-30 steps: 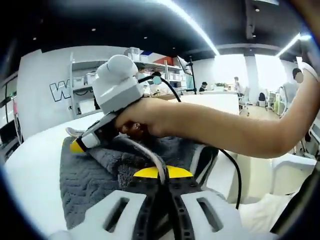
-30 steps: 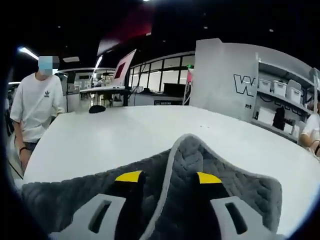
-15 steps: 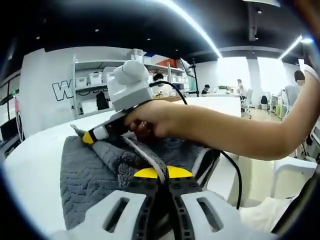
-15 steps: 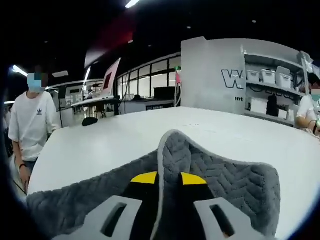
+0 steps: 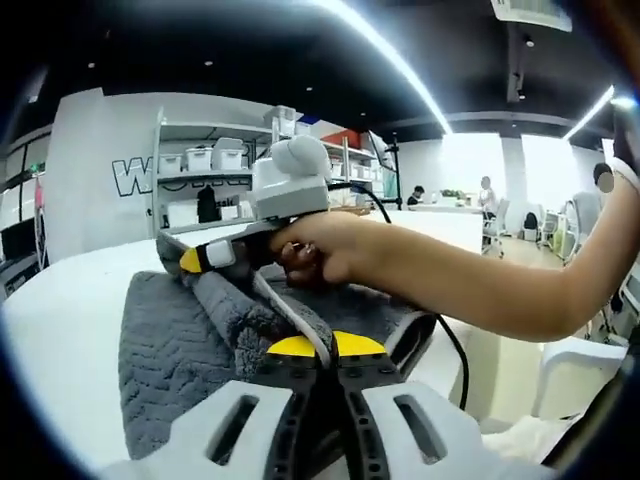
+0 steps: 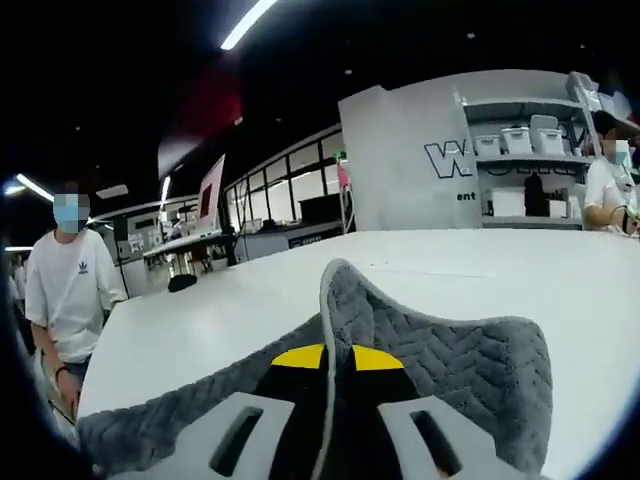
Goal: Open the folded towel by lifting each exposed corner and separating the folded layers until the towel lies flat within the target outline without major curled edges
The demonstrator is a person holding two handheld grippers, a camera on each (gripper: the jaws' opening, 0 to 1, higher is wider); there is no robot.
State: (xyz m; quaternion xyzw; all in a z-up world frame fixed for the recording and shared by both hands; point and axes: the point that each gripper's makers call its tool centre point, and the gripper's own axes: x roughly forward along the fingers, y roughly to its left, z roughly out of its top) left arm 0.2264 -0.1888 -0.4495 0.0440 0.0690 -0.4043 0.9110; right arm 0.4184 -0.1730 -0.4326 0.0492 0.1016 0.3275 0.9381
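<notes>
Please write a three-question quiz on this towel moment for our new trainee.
1. True or false: the right tool is shut on the towel's edge.
2. What does the left tool pinch? A) a cable B) the towel C) nothing
3. Fill in: the towel lies on a white ____.

Key: 1 true; 2 B; 3 table.

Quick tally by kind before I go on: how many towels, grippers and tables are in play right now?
Towel: 1, grey, with an edge clamped in each gripper.
Grippers: 2, left gripper and right gripper, jaws shut on the towel.
Table: 1, white.
Total: 4.
</notes>
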